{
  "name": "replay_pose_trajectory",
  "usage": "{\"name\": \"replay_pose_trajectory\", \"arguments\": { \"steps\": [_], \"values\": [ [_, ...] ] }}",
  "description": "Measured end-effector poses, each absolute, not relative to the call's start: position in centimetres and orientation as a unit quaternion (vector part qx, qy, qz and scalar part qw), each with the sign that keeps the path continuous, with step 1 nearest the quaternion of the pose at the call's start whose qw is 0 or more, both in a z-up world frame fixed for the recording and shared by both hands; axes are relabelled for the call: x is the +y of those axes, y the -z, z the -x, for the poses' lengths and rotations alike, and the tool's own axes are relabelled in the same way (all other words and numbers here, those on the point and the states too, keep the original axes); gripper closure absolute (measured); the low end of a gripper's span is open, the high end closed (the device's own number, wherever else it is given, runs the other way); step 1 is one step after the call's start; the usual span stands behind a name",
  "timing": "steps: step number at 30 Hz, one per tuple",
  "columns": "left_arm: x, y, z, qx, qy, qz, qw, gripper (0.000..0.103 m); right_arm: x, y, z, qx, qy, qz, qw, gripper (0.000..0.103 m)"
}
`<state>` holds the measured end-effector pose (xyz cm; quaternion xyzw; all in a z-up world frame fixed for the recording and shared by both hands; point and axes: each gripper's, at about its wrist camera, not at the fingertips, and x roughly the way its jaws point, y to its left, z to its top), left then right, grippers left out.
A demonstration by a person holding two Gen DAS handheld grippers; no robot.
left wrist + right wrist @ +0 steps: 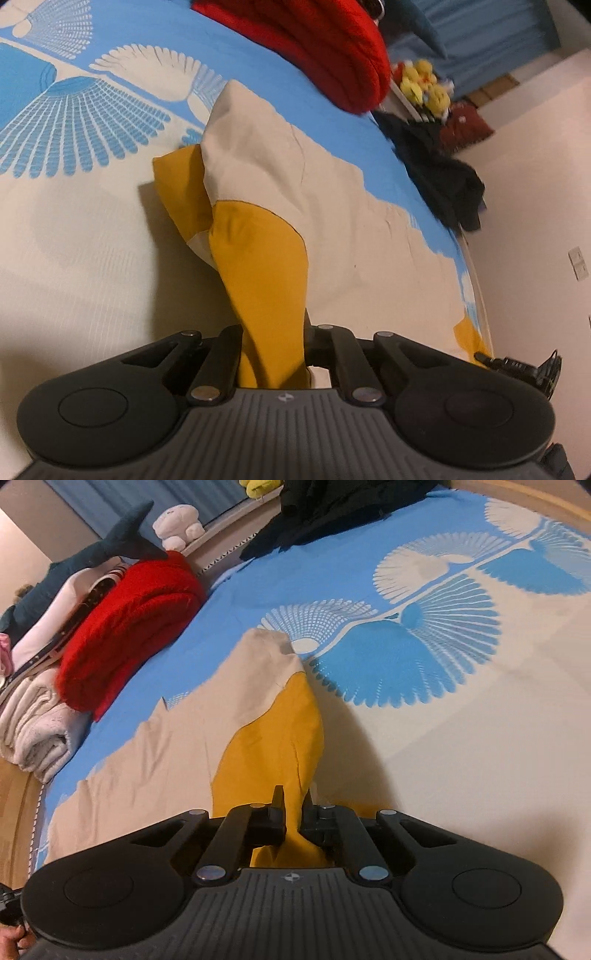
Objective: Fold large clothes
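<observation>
Left wrist view: the left gripper (273, 343) has its jaws clenched on a mustard part of the garment (258, 177), a beige-and-mustard piece lifted at that end, the rest lying on the bed (74, 240). The cloth looks thin, light and limp; hems and corners seem the best holds.

Right wrist view: the right gripper (293, 812) likewise grips mustard cloth, the garment (177, 738) trailing off over the blue-patterned cover. A red knit (129, 627) and towels (33, 723) sit stacked nearby, dark clothes (325, 509) beyond, plush toys by the curtain.

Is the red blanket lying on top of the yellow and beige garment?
No, the red blanket sits apart from the garment, blue bedspread between them.
</observation>
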<state>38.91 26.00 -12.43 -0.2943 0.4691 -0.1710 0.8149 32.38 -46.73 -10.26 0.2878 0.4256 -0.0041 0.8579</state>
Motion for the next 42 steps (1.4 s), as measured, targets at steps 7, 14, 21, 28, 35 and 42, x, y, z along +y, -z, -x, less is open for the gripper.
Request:
{"name": "replay_pose_trajectory", "arguments": {
  "steps": [7,14,21,28,35,42],
  "values": [
    [27.9,10.6,-34.2,0.481,0.174,0.280,0.812,0.095,-45.5,7.4,-27.7,0.426,0.019,-0.286,0.858,0.097],
    [30.0,13.0,-33.0,0.502,0.107,0.285,0.810,0.065,-40.8,7.5,-32.0,0.335,-0.014,-0.179,0.925,0.097],
    [31.4,13.2,-34.2,0.478,0.042,0.310,0.821,0.051,-41.4,15.0,-37.5,0.423,0.049,-0.171,0.889,0.085],
    [30.7,17.4,-36.0,0.495,0.078,0.366,0.784,0.032,-43.7,18.6,-39.0,0.443,0.037,-0.277,0.852,0.057],
    [28.6,18.4,-38.7,0.456,0.101,0.366,0.805,0.056,-41.2,18.6,-40.0,0.449,-0.005,-0.242,0.860,0.053],
    [26.5,19.0,-41.7,0.450,0.131,0.332,0.818,0.088,-42.5,17.3,-38.3,0.438,0.000,-0.269,0.858,0.095]
  ]
}}
